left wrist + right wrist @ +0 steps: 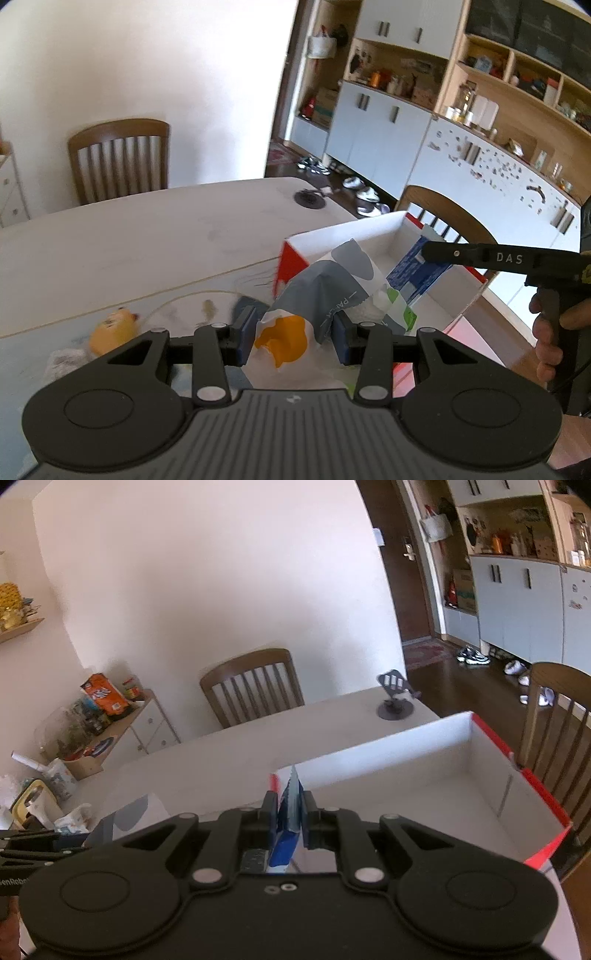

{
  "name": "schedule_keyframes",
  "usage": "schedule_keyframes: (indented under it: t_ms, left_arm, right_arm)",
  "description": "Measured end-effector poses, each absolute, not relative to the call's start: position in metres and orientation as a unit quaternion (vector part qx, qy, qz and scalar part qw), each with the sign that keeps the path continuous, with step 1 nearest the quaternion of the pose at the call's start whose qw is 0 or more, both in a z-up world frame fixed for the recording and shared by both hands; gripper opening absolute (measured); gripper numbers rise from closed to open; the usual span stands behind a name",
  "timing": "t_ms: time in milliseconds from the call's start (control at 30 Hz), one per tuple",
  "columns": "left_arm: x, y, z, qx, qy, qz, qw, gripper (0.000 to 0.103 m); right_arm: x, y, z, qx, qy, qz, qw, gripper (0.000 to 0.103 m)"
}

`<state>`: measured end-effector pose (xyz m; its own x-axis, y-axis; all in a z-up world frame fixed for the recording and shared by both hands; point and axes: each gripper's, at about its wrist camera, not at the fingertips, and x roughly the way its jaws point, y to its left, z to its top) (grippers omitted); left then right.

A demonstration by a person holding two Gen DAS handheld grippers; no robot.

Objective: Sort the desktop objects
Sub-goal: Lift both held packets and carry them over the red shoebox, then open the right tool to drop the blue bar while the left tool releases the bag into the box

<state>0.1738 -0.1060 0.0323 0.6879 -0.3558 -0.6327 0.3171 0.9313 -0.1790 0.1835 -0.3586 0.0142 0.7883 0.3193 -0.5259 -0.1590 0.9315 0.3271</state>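
**Fingers: both pairs loaded, at the box**

Left fingers (293,334): blue pads pressed on a crumpled paper wrapper (321,295), grey and white with an orange patch and a green corner; "PAPER" reads along a grey band. The wrapper is held above the desk (129,236), in front of the box's near corner.

Right fingers (289,814): nearly closed, pinching a flat blue packet (287,834) edge-on, its serrated top pointing at the box (487,794). Printing on it is too small to read.

Right gripper's arm, in the left view: white letters "DAS".

Box: white inside, red outside, open, on the desk.

Desk, left: yellow toy (112,328), blurred.
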Motion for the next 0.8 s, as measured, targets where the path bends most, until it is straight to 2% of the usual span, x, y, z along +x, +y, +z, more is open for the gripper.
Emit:
schedule_keyframes:
  t_ms: [800]
  left_arm:
    - [0.262,-0.223,0.006,0.045,0.387,-0.231,0.891,0.04]
  right_arm:
    - [0.214,-0.438,-0.037,0.156,0.368,0.07,0.914,0.012]
